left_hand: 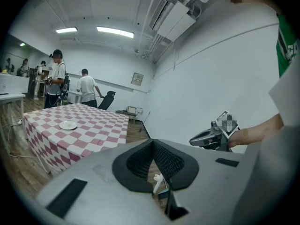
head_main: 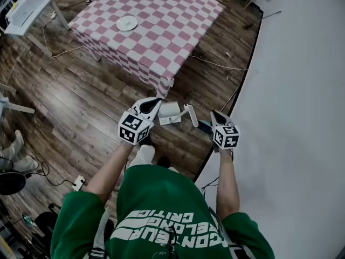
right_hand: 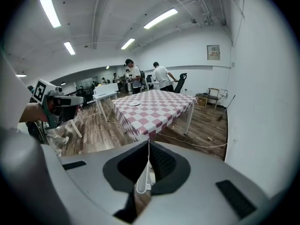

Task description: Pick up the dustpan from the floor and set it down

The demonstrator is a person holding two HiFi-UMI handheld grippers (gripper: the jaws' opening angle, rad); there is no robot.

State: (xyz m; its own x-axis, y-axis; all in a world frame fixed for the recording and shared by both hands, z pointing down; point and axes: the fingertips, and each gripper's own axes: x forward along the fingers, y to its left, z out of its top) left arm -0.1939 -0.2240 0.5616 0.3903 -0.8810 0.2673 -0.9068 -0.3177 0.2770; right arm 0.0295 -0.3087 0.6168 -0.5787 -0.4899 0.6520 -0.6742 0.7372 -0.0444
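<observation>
The white dustpan (head_main: 169,113) lies on the wooden floor just in front of the table's near corner, with its handle (head_main: 191,115) stretching to the right. My left gripper (head_main: 156,101) hovers right at the dustpan's left side, jaws shut and empty. My right gripper (head_main: 214,114) hangs a little to the right of the handle, also shut with nothing held. In the left gripper view a bit of the white dustpan (left_hand: 159,179) shows through the slot below the closed left gripper (left_hand: 153,143). The right gripper view shows the white handle (right_hand: 142,184) below the closed right gripper (right_hand: 149,143).
A table with a pink-and-white checked cloth (head_main: 156,20) bears a white plate (head_main: 127,23). A white wall (head_main: 302,90) runs along the right. Cables (head_main: 215,63) trail over the floor. A white desk (head_main: 29,9) stands at far left; people (right_hand: 133,76) stand at the back.
</observation>
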